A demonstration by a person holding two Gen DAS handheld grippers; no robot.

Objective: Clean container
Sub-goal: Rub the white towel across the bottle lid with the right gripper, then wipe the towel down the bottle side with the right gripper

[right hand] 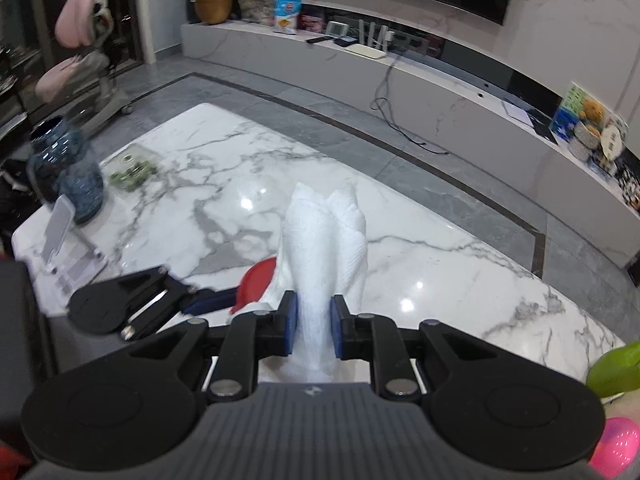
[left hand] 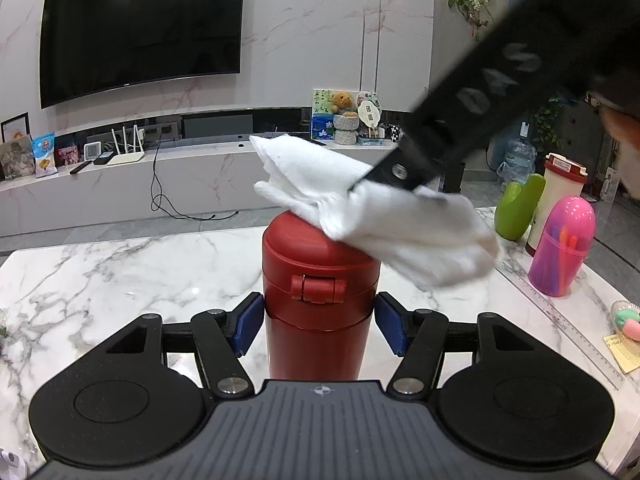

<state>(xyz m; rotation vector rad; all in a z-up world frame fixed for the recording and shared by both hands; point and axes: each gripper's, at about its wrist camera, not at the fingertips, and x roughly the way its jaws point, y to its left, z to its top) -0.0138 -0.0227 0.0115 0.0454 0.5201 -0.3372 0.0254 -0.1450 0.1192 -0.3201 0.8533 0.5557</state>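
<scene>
1. Two tongs work around one red flask point(left hand: 320, 292), which stands upright on the marble table point(left hand: 120, 276); the flask is my landmark for everything else.
2. Left tongs point(left hand: 319, 326) have their blue pads pressed against the flask's sides just below the lid hinge, pinching it.
3. Right tongs point(right hand: 313, 330) are pressed together on a folded white cloth point(right hand: 324, 248), and the cloth lies draped over the flask's domed lid, hiding its right half.
4. Right of the flask, well apart, stand a pink capsule-shaped case point(left hand: 562, 246), a green holder point(left hand: 518, 208) and a white jar with a red lid point(left hand: 558, 196).
5. A clear ruler point(left hand: 560, 316) lies on the table between the flask and those things.
6. Far left of the flask sits a blue patterned vase point(right hand: 66, 168).
</scene>
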